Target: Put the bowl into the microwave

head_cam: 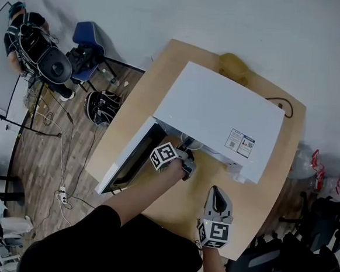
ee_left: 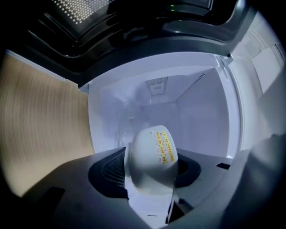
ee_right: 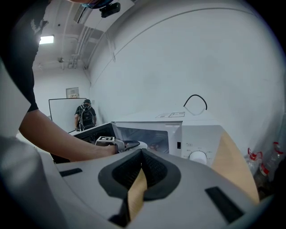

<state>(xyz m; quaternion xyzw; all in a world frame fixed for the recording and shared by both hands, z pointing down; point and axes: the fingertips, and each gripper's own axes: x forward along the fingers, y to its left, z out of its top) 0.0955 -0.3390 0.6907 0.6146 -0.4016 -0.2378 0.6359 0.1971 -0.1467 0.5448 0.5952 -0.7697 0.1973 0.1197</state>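
Before open microwave (head_cam: 218, 116), door (head_cam: 130, 158) swung wide, left gripper (head_cam: 186, 163) fingers clamping bowl (ee_left: 149, 161) — right gripper (ee_right: 141, 154) fingers closed, empty

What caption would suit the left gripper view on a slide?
The left gripper holds a glossy white bowl with a yellow sticker before the bright cavity of the open white microwave.

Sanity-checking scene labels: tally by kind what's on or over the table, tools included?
microwave, door open: 1
bowl, white, gripped in the left tool: 1
tools, that one plus the right tool, shut and empty: 2
yellowish lump behind the microwave, kind unclear: 1
Total: 5
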